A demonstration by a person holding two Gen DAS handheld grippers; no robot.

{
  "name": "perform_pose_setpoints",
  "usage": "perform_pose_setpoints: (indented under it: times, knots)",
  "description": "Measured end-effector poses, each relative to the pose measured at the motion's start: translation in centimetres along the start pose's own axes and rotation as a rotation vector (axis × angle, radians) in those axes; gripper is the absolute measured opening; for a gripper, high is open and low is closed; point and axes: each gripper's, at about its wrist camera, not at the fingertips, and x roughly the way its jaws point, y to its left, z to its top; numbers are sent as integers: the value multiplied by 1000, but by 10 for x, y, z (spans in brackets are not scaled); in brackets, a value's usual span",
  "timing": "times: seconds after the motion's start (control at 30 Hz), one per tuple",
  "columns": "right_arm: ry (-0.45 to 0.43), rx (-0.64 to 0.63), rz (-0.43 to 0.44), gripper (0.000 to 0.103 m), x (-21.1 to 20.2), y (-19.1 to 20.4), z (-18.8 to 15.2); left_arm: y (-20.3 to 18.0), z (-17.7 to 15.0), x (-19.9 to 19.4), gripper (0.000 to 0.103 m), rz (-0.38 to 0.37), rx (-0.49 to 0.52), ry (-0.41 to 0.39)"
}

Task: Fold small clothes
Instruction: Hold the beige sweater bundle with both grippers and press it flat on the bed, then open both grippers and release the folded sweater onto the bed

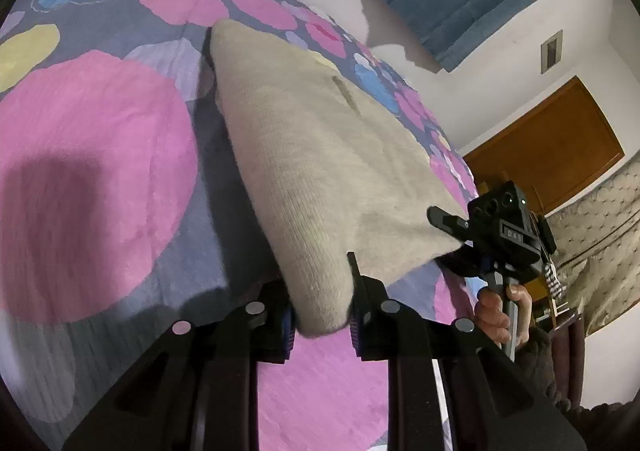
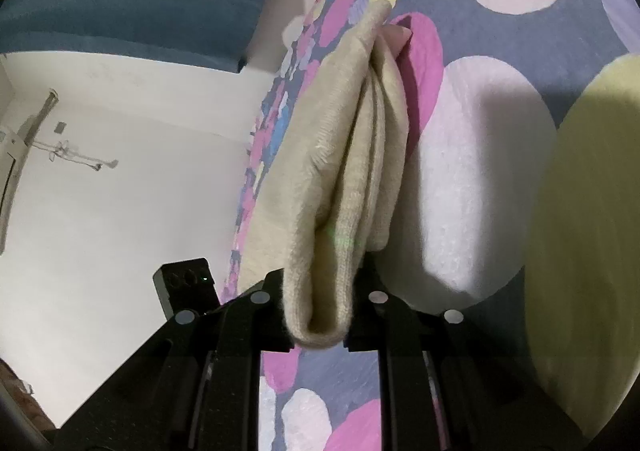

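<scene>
While both corners are pinched, the beige knit garment (image 1: 320, 155) hangs stretched between the two tools, lifted off the bed cover (image 1: 92, 179) so it can be laid over into a fold, I'd guess. The left hand-held gripper (image 1: 322, 325), bottom centre of the left wrist view, is clamped on one folded corner, and the fabric bulges out between its black fingers. The right hand-held gripper (image 2: 318, 325) is doing the same thing at bottom centre of its own view, squeezing a doubled-over edge with several layers stacked behind it. From the left view you can also see that right tool at mid right, with the person's hand (image 1: 500, 315) wrapped round the handle.

Holding two corners level like this keeps the edge taut, which looks like the point. The garment is a soft ribbed knit, thick-ish and a bit fuzzy, probably floppy once let go. Under it the bed cover is plush, grey with big pink, yellow and blue blobs.
</scene>
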Motion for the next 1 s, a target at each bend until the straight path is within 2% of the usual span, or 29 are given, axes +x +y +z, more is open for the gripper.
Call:
perform_pose_setpoints:
  times: [0.17, 0.23, 0.4, 0.47, 0.53, 0.6, 0.67, 0.73, 0.83, 0.87, 0.93, 0.97, 1.0]
  knots:
    - [15, 9, -52, 15, 6, -6, 0, 4, -3, 4, 21, -11, 2, 27]
    - [42, 28, -21, 16, 9, -9, 3, 9, -2, 2, 22, -37, -22, 35]
    - [51, 42, -18, 28, 0, -4, 12, 9, 0, -19, 25, -91, -9, 8]
    - [39, 44, -3, 32, -7, -3, 20, 6, 1, -27, 32, -112, 4, -3]
    - [15, 39, -13, 35, -12, -2, 34, 2, 1, -34, 37, -130, 23, -13]
    - [-4, 46, -10, 47, -14, -4, 49, 0, 1, -35, 42, -131, 50, -10]
    - [-34, 73, 9, 49, -10, -9, 70, -1, 0, -34, 48, -144, 77, 2]
    - [-38, 92, 7, 53, 1, -13, 88, 2, -1, -27, 52, -126, 82, 26]
    - [-24, 98, -45, 54, 32, -22, 119, 13, -4, -15, 54, -85, 36, 68]
    - [-29, 95, -44, 52, 39, -21, 125, 17, -5, -11, 54, -76, 21, 78]
    - [-46, 77, -89, 33, 51, -19, 136, 20, -6, -11, 54, -76, 8, 80]
    - [-50, 70, -126, 12, 58, -20, 142, 20, -7, -12, 54, -76, 12, 77]
    - [-60, 76, -147, 11, 62, -24, 145, 19, -7, -13, 54, -68, 19, 73]
